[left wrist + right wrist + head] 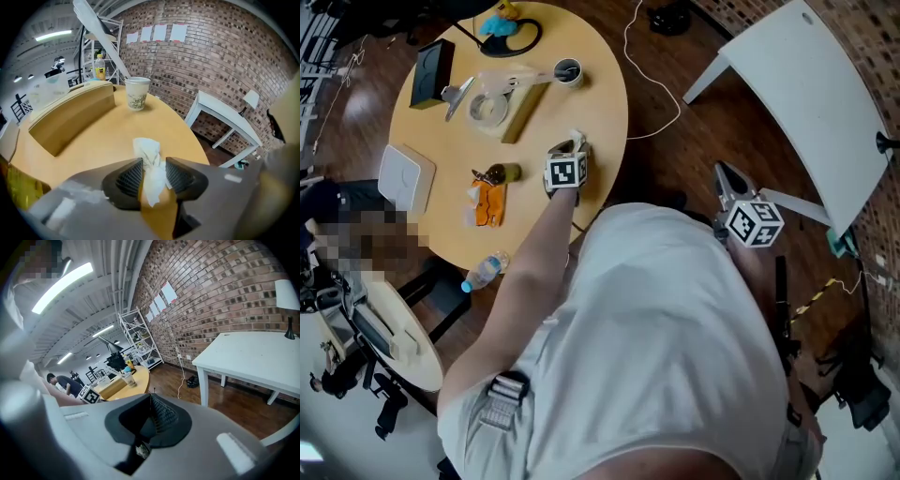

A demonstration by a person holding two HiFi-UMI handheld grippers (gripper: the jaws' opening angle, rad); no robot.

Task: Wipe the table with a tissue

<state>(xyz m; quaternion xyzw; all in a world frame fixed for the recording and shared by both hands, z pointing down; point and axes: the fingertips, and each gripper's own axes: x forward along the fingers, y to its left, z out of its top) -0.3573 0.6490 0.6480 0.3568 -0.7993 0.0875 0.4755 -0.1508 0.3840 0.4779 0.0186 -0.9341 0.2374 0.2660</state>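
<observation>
A crumpled white tissue (149,159) lies on the round wooden table (93,145) near its right edge (605,141). My left gripper (150,176) points down at it with a jaw on either side. Bare table shows between the tissue and the left pad, so the jaws are open around it. In the head view the left gripper (570,147) is over the table's near right side. My right gripper (724,174) hangs over the wooden floor to the right, away from the table. Its jaws (149,411) are shut with nothing between them.
On the table stand a paper cup (137,93), a long wooden block (70,115), a tape roll (487,108), a black box (431,73), a white box (405,178) and orange items (490,204). A water bottle (486,272) sits at the near edge. A white table (806,103) stands right.
</observation>
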